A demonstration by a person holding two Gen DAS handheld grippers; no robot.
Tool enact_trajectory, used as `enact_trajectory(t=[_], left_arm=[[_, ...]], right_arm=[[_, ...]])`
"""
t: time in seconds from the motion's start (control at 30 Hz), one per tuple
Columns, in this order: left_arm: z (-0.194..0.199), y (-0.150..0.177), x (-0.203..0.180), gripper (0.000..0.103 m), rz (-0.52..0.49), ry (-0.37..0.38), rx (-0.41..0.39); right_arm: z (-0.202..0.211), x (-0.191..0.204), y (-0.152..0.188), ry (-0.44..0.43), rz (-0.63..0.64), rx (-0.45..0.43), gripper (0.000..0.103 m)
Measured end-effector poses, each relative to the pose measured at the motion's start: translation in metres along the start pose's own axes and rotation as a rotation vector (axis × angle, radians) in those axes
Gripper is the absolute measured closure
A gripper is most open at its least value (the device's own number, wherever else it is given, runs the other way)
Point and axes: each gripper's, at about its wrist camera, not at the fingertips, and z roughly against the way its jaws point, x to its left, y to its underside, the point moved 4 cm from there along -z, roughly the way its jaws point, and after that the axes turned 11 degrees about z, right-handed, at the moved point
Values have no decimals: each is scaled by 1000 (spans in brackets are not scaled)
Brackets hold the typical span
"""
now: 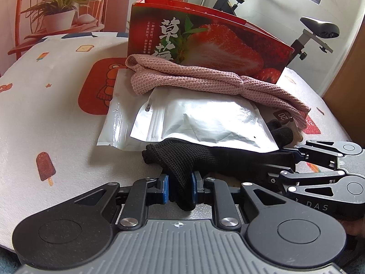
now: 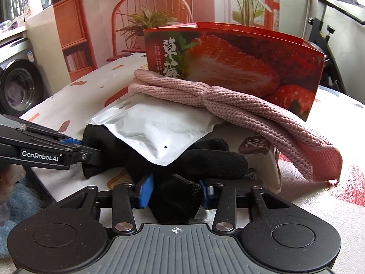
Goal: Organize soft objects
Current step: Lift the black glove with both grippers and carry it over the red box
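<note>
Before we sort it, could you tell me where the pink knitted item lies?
In both wrist views, the pink knitted item lies atop the white pouches, against the strawberry box.

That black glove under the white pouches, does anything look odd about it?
Yes. The black glove is pinned partly beneath the white pouch, while the left gripper and right gripper each have their jaws closed on an end, so it looks stretched and trapped.
</note>
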Motion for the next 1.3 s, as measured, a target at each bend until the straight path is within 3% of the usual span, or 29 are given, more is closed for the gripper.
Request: enact_trajectory(t=[0.3, 0.47, 0.83, 1.3], left_arm=[[6, 3, 1, 84, -14, -8, -7], [22, 0, 0, 85, -27, 6, -55], [75, -29, -19, 85, -107, 69, -250], [91, -82, -37, 85, -91, 122, -301]], right_arm=[[5, 12, -2, -26, 47, 7, 88], [19, 20, -9, -18, 82, -39, 89], [67, 15, -45, 27, 121, -183, 89], [79, -14, -105, 57, 138, -276, 89]])
